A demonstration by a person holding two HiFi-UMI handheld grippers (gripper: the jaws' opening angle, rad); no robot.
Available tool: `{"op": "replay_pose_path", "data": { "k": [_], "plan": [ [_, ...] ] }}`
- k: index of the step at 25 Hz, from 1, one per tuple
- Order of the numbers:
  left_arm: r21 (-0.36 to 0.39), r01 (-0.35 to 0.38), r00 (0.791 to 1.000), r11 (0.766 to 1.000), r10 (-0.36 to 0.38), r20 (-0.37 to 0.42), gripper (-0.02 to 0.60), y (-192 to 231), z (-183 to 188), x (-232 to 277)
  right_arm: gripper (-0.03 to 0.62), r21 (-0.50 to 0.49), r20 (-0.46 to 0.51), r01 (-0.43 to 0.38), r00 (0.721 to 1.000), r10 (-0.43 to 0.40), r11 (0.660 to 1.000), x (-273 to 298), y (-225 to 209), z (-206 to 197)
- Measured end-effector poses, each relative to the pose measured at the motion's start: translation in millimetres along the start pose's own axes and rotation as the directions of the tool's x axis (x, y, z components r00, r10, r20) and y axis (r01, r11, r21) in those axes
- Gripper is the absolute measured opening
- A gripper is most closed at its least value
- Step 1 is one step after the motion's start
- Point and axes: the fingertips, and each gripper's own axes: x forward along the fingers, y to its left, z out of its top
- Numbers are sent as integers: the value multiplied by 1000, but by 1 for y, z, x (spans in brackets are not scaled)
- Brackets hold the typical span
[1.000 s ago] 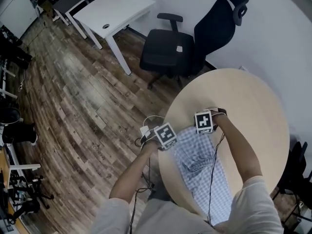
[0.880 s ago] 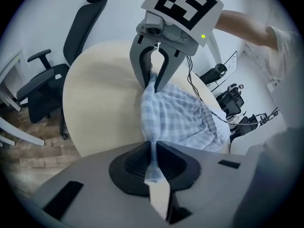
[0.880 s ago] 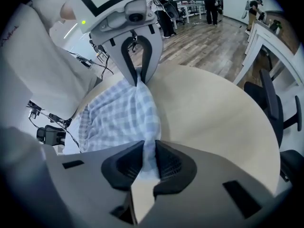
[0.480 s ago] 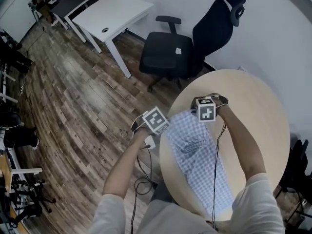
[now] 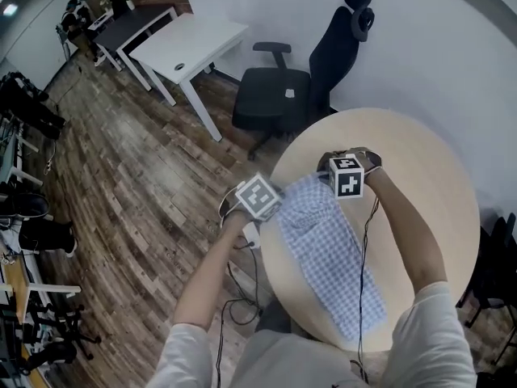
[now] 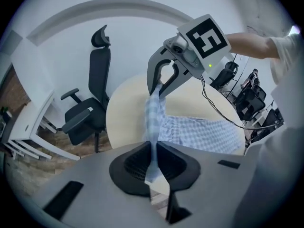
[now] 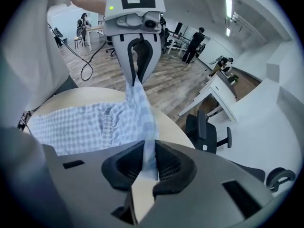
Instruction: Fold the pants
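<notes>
Blue-and-white checked pants [image 5: 327, 241] lie along the round wooden table [image 5: 420, 160], legs toward the person. The waist end is raised off the tabletop and stretched between both grippers. My left gripper [image 5: 271, 208] is shut on one corner of the waistband, and in its own view the cloth [image 6: 153, 127] runs down between its jaws [image 6: 153, 158]. My right gripper [image 5: 329, 170] is shut on the other corner, with the fabric [image 7: 142, 113] pinched in its jaws [image 7: 148, 163]. Each view shows the other gripper holding the far corner: the right gripper [image 6: 156, 90] and the left gripper [image 7: 134, 82].
A black office chair [image 5: 299, 87] stands just beyond the table's far edge, with a white desk [image 5: 190, 43] farther left on the wood floor. Cables [image 5: 242, 297] hang by the table's left side. People [image 7: 197, 44] stand far off in the room.
Both grippers have risen from the tabletop and carried the waistband up with them. The left gripper has moved out past the table's left edge, pulling the waist taut.
</notes>
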Motion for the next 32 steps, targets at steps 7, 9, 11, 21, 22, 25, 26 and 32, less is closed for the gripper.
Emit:
{"op": "replay_pose_path", "data": {
  "k": [7, 9, 11, 21, 22, 25, 26, 32],
  "plan": [
    [21, -53, 999, 998, 53, -8, 57, -119, 10, -26, 72, -52, 17, 34, 999, -33, 998, -63, 92, -6],
    [29, -49, 999, 998, 49, 0, 57, -153, 12, -25, 72, -70, 8, 33, 999, -33, 997, -74, 119, -10],
    [32, -46, 999, 998, 47, -23, 57, -182, 5, -19, 72, -82, 1, 28, 1000, -28, 996, -80, 145, -16],
    [5, 80, 992, 997, -79, -102, 58, -311, -56, 63, 114, -48, -57, -94, 994, 91, 994, -48, 283, -54],
    [-15, 79, 987, 997, -80, -143, 58, -317, -69, 71, 127, -39, -67, -119, 991, 116, 992, -41, 296, -60],
    [-52, 118, 984, 992, -124, -125, 101, -339, -80, 91, 156, -35, -103, -198, 976, 193, 980, -27, 332, -77],
    [-58, 133, 985, 989, -138, -104, 139, -344, -78, 94, 162, -34, -111, -222, 970, 217, 975, -25, 340, -81],
    [-91, 104, 990, 990, -112, -84, 184, -309, -72, 80, 202, 37, -60, -236, 969, 238, 971, -33, 308, -86]
  ]
}}
